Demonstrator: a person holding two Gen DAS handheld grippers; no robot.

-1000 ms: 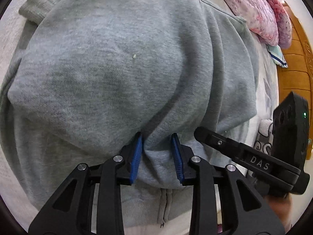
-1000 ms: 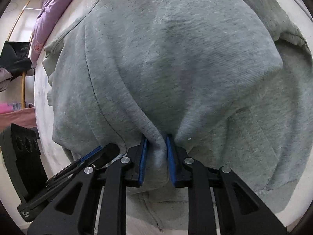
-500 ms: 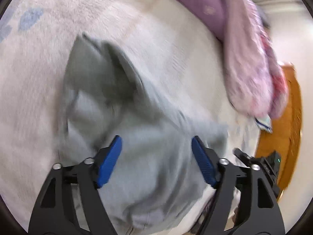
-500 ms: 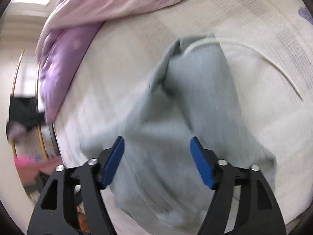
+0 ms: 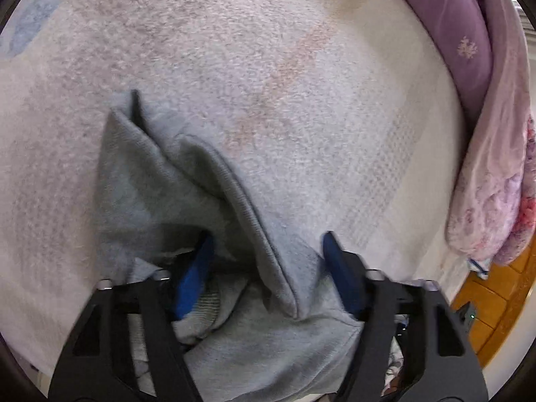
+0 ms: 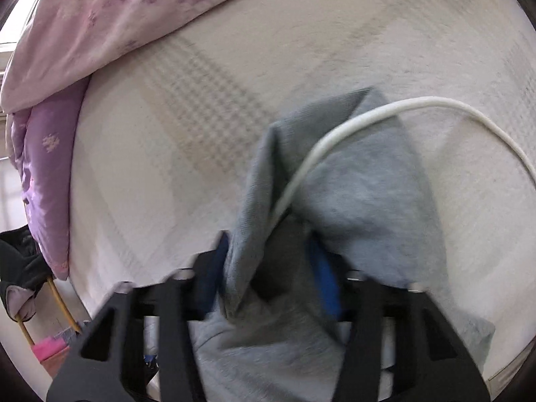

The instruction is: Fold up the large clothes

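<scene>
A grey zip sweatshirt (image 5: pixel 160 181) lies bunched on a pale patterned bed cover (image 5: pixel 268 50). In the left wrist view a ridge of its fabric runs between my left gripper's (image 5: pixel 268 261) blue pads, which stand wide apart and open. In the right wrist view the same sweatshirt (image 6: pixel 368 194) lies folded in a heap, with a white drawstring (image 6: pixel 385 110) arching over it. My right gripper (image 6: pixel 271 264) has its blue pads apart, with grey cloth lying between and over them; it is open.
A purple and pink floral quilt (image 5: pixel 482 107) is piled along the far side of the bed, also in the right wrist view (image 6: pixel 100 20). A wooden headboard or furniture (image 5: pixel 495 305) stands at the right. A chair with dark clothes (image 6: pixel 20 268) stands beside the bed.
Both grippers were shut on the sweatshirt a second ago; they have let go, opened, and pulled back, so the sweatshirt now lies farther down in both views with the bed cover showing.
</scene>
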